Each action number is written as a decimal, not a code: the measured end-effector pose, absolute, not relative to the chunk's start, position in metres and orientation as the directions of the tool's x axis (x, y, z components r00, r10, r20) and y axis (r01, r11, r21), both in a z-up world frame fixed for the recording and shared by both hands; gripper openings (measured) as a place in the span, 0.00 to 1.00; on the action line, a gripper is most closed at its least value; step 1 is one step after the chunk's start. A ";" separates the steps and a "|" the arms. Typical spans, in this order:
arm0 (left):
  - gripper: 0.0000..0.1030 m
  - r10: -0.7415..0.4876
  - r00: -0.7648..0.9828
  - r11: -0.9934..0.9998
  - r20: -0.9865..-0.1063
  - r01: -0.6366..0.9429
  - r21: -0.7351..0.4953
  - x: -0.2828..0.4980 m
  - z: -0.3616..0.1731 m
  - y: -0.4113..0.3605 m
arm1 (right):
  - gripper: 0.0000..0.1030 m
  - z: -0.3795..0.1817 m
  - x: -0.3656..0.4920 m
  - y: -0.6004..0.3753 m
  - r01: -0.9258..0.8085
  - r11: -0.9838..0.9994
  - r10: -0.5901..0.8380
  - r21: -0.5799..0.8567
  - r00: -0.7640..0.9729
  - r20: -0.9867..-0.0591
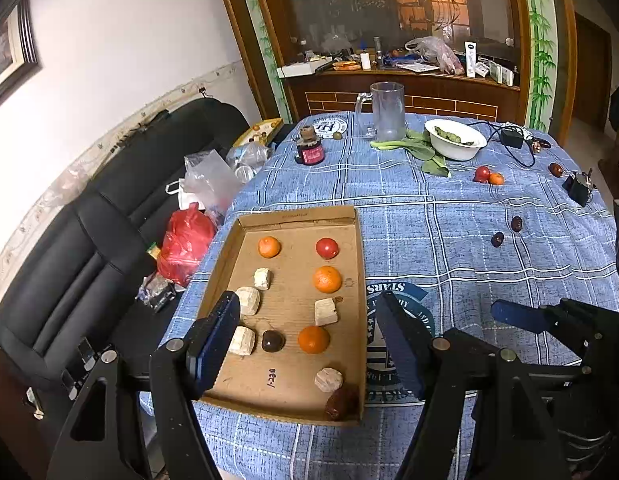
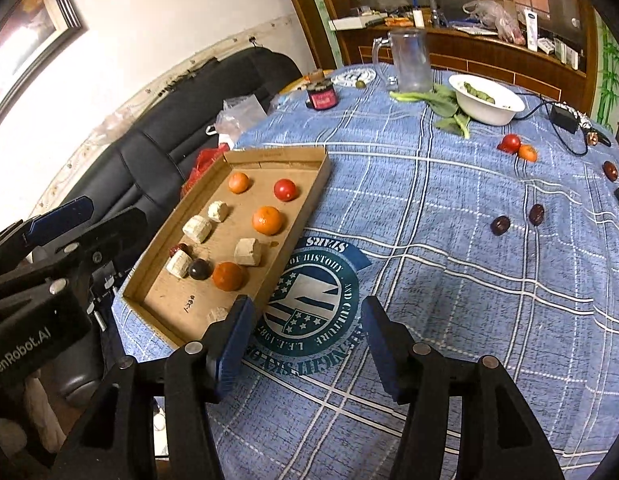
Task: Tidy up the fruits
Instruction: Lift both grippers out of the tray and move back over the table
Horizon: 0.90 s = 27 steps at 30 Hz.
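A cardboard tray (image 1: 297, 215) (image 2: 277, 155) lies on the blue checked tablecloth. It holds three oranges (image 1: 327, 279), a tomato (image 1: 327, 248), a dark round fruit (image 1: 273, 341), a brown date (image 1: 341, 402) and several pale blocks (image 1: 325, 311). Loose on the cloth to the right are a tomato (image 2: 509, 143), a small orange (image 2: 527, 153) and three dark dates (image 2: 500, 225). My left gripper (image 1: 307, 304) hangs open and empty above the tray's near half. My right gripper (image 2: 307, 306) is open and empty over the round emblem beside the tray.
At the far side of the table stand a glass mug (image 1: 385, 110), a white bowl (image 1: 455, 152) with greens beside it, a red-labelled jar (image 1: 309, 150) and a black charger with its cable (image 1: 511, 138). A black sofa (image 1: 109, 220) with bags sits left of the table.
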<state>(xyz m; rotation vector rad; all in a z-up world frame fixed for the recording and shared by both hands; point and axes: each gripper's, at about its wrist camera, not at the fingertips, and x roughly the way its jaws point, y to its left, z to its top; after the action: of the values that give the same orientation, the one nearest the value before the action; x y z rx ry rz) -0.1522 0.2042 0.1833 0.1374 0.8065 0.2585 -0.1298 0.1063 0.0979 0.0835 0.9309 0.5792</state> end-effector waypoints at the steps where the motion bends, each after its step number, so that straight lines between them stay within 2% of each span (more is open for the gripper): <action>1: 0.68 0.281 0.664 0.959 -0.693 -0.175 0.221 -0.153 0.184 0.202 | 0.59 0.099 -0.130 0.103 -0.436 0.844 0.508 0.313 0.461 -0.728; 17: 0.69 0.281 0.667 0.957 -0.690 -0.138 0.256 -0.160 0.185 0.169 | 0.64 0.103 -0.135 0.073 -0.419 0.847 0.515 0.328 0.491 -0.703; 27: 0.69 0.179 0.594 0.983 -0.785 -0.081 0.163 -0.139 0.154 0.170 | 0.65 0.069 -0.119 0.053 -0.327 0.875 0.475 0.356 0.448 -0.757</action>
<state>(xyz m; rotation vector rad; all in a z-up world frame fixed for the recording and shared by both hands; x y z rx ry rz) -0.1392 0.1705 0.1542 0.1146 0.9237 0.1511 -0.1189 0.0532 0.0689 0.1666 0.9893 0.4991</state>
